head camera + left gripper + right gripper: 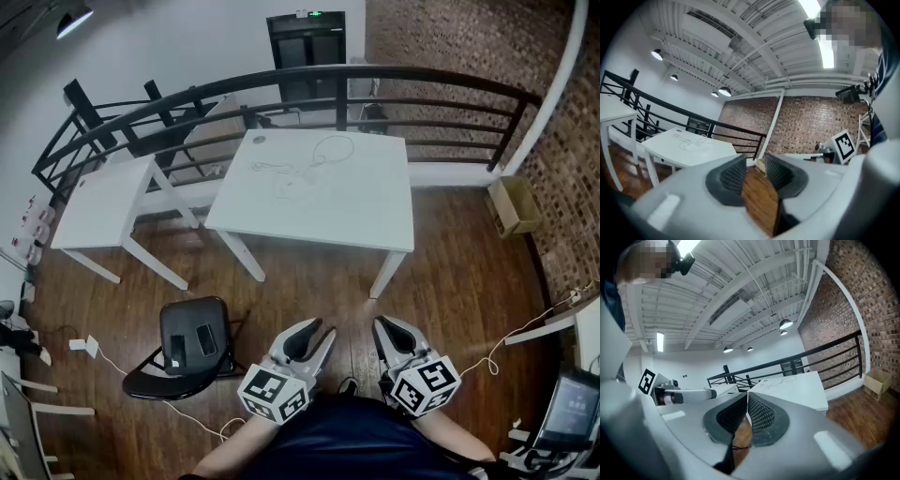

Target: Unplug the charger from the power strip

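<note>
Two grippers hang low in front of the person, side by side over the wooden floor (309, 281), both aimed towards the white table (366, 216). The left gripper (319, 330) is released: its ribbed pads stand a little apart, with only floorboards showing through the gap. The right gripper (386, 328) is clenched, pad against pad, with nothing between them. On the far half of the table lies a loose tangle of white cable (330, 148) with a small white lump (291, 185) in it; from here I cannot tell charger from power strip. That tangle is well apart from both grippers, straight ahead of them across the floor. A black chair (192, 352) stands just left of the left gripper, and a black railing (281, 80) curves behind the table.
</note>
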### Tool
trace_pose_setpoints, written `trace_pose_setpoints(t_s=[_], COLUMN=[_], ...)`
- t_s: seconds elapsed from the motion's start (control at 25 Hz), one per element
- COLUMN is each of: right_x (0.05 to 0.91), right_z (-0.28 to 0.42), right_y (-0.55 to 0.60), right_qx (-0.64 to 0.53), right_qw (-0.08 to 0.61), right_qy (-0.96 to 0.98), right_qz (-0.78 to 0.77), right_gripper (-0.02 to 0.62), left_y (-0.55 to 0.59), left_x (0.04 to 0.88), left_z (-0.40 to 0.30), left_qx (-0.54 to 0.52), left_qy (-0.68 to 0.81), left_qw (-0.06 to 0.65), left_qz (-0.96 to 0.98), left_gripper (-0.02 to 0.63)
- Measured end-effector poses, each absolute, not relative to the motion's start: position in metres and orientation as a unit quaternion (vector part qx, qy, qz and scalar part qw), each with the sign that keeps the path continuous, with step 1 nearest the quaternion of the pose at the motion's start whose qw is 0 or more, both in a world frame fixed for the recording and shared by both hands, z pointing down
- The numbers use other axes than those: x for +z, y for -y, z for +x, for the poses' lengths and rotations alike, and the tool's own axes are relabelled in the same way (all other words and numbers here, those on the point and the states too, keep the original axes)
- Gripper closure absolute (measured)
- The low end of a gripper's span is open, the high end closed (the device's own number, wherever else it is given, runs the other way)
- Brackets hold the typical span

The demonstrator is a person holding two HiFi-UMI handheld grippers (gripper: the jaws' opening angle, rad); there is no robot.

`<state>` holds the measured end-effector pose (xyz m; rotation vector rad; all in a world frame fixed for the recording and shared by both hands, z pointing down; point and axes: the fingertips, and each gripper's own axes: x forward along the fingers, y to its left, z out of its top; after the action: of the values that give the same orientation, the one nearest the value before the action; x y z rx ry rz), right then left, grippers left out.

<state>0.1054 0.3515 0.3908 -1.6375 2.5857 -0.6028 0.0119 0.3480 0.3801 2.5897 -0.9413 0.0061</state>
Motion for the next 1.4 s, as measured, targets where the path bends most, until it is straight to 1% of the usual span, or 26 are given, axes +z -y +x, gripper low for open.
trace_pose_setpoints(t_s=[0.4,0.8,1.16,1.4], right_x=[0.397,0.406,0.408,0.405], right_z=[0.136,0.128,0.126,0.108], right_y=[-0.352,-0.334,-0.286,-0.240], right_qx=[-0.202,-0.214,-0.211,-0.208], right_qw=[0.016,0.017,0.007,-0.005], right_qy=[-0.837,-0.846,-0.832,-0.819], right_qz=[-0.509,-0.488,-0.514,-0.534], right_gripper=[0.581,0.581,0.582,0.582], left_y=[-0.354,-0.342,-0.290,-0.236], left_x=[0.384,0.392,0.397,0.394], left_z=[0.042,0.032,0.025,0.008], left_qx=[0.009,0.017,0.009,-0.001], left_qy=[0.357,0.385,0.364,0.341], left_qw=[0.189,0.197,0.206,0.215], left_qz=[0.915,0.902,0.908,0.915], left_gripper=[0.479,0.479,0.479,0.479])
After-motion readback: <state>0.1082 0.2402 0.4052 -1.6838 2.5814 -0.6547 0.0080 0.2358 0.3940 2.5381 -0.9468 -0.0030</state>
